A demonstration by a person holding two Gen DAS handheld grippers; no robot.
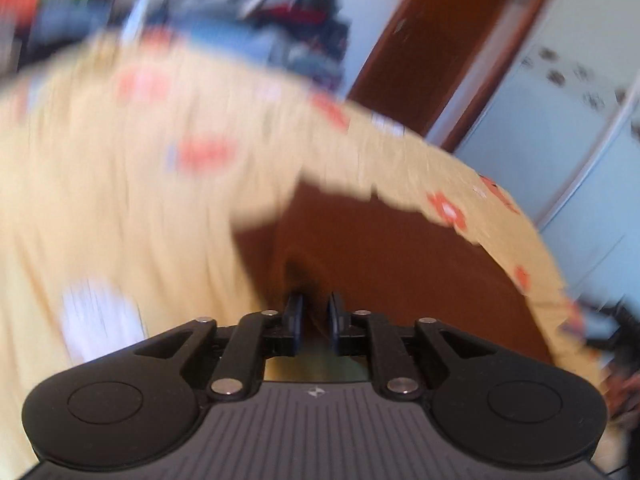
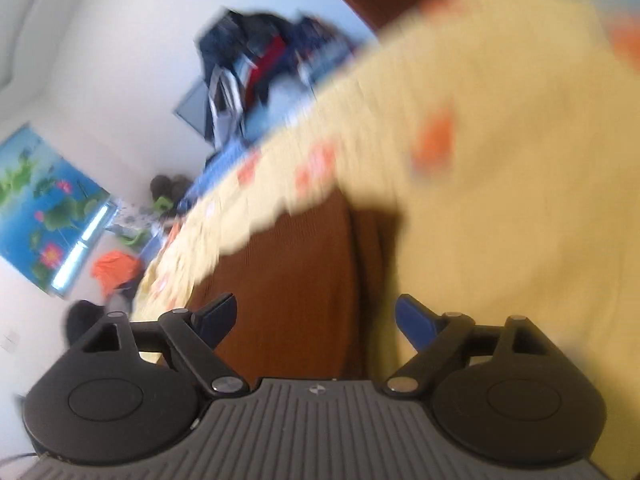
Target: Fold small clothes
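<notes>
A brown garment [image 1: 384, 248] lies on a yellow cloth with orange flowers [image 1: 120, 184]. My left gripper [image 1: 315, 314] has its jaws nearly together on a fold of the brown garment. In the right wrist view the brown garment [image 2: 296, 272] lies straight ahead, partly under a raised fold of the yellow cloth [image 2: 500, 184]. My right gripper [image 2: 316, 320] is open wide just above the brown garment, holding nothing. Both views are motion-blurred.
A heap of dark clothes [image 2: 264, 56] lies at the far end of the surface. An orange garment [image 2: 114, 268] lies at the left. A brown door [image 1: 432, 40] and a white wardrobe [image 1: 560, 128] stand behind. A lotus poster [image 2: 40, 204] hangs on the wall.
</notes>
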